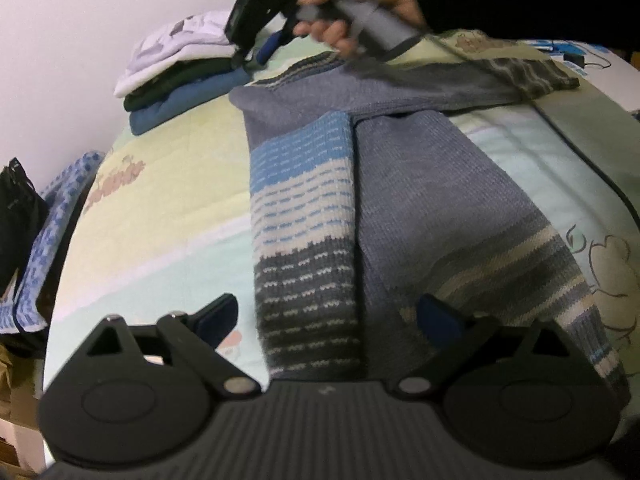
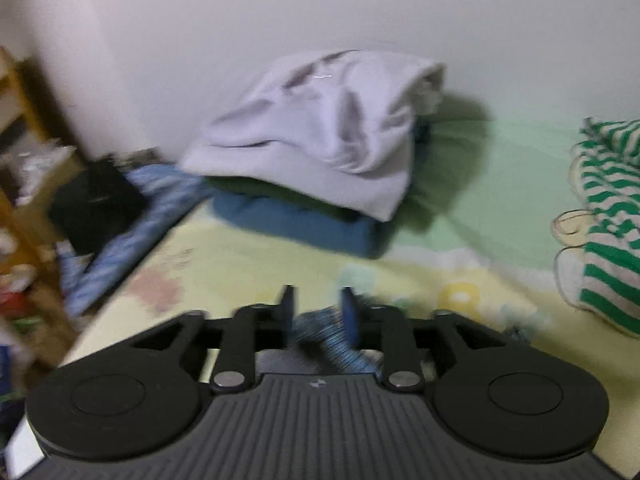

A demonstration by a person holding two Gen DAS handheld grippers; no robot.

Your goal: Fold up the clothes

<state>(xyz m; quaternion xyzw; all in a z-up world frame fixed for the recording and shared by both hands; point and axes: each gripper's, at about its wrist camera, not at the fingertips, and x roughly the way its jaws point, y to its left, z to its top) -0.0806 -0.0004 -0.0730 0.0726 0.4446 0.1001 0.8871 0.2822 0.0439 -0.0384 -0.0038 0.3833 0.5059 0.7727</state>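
From the left wrist, the left gripper (image 1: 328, 318) stands wide open, empty, above the knit sweater (image 1: 400, 184) lying partly folded on the bed (image 1: 168, 184). From the right wrist, the right gripper (image 2: 318, 314) is partly open; blurred knit fabric (image 2: 320, 332) shows between its fingers, grip uncertain.

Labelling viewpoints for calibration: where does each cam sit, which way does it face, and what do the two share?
Left wrist: on the left gripper, tilted down along the grey-and-blue striped knit sweater on the pastel printed bedsheet; shows its own wide-apart fingers, plus the right gripper in a hand.
Right wrist: on the right gripper, facing the wall; own fingers with blue knit between them.
Shared: stack of folded clothes, white on top, and the bedsheet.
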